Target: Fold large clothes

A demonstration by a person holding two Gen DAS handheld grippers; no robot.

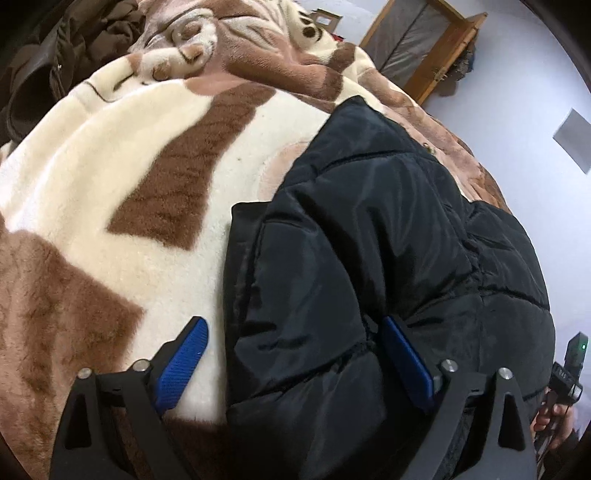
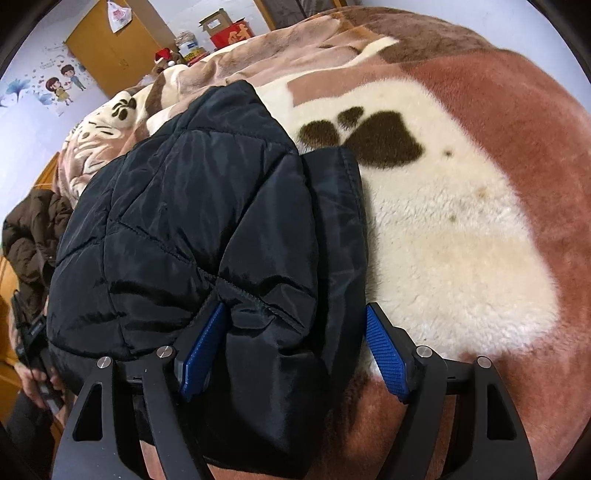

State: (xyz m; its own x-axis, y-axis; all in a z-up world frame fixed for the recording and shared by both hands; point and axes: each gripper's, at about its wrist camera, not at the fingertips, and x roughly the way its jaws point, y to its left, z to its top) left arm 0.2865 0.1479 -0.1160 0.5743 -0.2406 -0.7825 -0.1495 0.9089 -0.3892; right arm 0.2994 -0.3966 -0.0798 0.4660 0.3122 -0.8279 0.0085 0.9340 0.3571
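Note:
A black puffer jacket [image 1: 369, 221] lies folded in a thick bundle on a brown-and-cream fleece blanket [image 1: 110, 147]. My left gripper [image 1: 293, 332] straddles the bundle's near left corner, open. Its left pad [image 1: 195, 339] rests over the blanket, clear of the fabric, and its right pad [image 1: 399, 343] sits in a crease. In the right wrist view the jacket [image 2: 184, 221] fills the left half. My right gripper [image 2: 295, 314] stands open around its near right corner. One pad [image 2: 210, 332] is tucked into a fold, and the other [image 2: 380, 339] is beside the jacket's edge over the blanket [image 2: 443, 240].
A dark brown coat [image 1: 55, 55] lies heaped at the far side of the bed, also in the right wrist view [image 2: 29, 229]. A wooden-framed panel [image 1: 424, 48] leans on the wall. A wooden cabinet [image 2: 110, 44] and boxes [image 2: 225, 27] stand beyond the bed.

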